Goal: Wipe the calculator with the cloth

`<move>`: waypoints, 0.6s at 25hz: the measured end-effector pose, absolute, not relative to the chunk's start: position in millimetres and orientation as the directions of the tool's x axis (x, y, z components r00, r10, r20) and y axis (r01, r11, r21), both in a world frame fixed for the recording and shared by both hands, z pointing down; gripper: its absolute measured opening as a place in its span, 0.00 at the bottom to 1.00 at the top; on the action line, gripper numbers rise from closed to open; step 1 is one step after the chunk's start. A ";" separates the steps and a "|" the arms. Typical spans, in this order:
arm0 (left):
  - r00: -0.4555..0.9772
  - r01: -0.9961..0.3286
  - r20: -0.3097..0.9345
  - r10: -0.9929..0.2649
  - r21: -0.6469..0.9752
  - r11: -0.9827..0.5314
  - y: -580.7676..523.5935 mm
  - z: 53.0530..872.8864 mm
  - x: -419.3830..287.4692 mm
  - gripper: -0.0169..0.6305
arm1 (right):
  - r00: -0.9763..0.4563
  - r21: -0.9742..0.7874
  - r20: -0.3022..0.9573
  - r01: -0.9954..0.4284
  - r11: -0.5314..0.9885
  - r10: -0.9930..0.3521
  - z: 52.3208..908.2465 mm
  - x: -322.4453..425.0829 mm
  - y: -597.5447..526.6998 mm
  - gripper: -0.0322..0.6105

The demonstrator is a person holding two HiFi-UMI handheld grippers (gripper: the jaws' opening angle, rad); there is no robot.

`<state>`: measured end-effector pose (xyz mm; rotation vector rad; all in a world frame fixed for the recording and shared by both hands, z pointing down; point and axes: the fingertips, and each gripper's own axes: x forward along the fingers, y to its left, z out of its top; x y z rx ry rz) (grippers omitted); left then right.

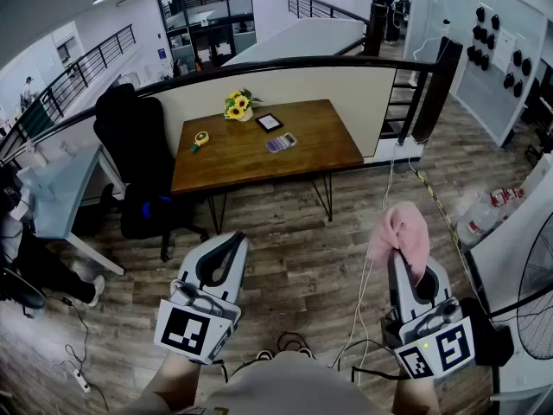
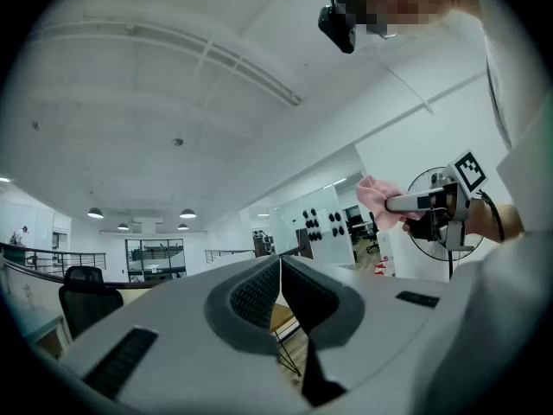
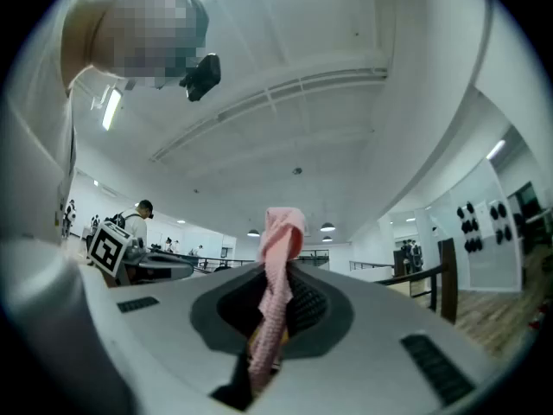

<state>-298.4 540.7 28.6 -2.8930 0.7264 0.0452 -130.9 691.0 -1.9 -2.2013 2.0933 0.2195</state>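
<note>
The calculator (image 1: 281,143) lies on the far wooden table (image 1: 242,158), well ahead of both grippers. A pink cloth (image 1: 400,234) is pinched in my right gripper (image 1: 397,256), which is shut on it and held low at the right; the cloth (image 3: 278,275) rises between its jaws in the right gripper view. My left gripper (image 1: 235,244) is held low at the left, shut with nothing in it; its jaws meet at the tip (image 2: 280,266). From the left gripper view the right gripper (image 2: 393,203) shows with the cloth (image 2: 377,195).
On the table stand a vase of sunflowers (image 1: 238,105), a small black tablet (image 1: 269,122) and a yellow tape measure (image 1: 200,139). A black office chair (image 1: 138,158) stands left of the table. Cables (image 1: 371,275) trail over the wooden floor; a fan (image 1: 536,305) is at the right.
</note>
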 end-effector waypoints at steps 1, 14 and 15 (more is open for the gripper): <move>0.881 -0.473 -0.071 -0.468 -0.156 -0.867 541.1 28.6 -295.9 0.04 | 0.048 0.022 -0.173 -0.998 -0.052 -0.984 -1.4 -127.2 692.2 0.09; 0.868 -0.495 -0.057 -0.493 -0.171 -0.852 569.8 44.8 -267.7 0.04 | -0.002 -0.010 -0.141 -1.000 0.004 -0.990 24.9 -97.6 709.2 0.09; 0.867 -0.496 -0.050 -0.495 -0.171 -0.851 572.5 47.6 -265.1 0.04 | -0.006 -0.011 -0.137 -1.000 0.008 -0.990 27.0 -95.2 710.1 0.09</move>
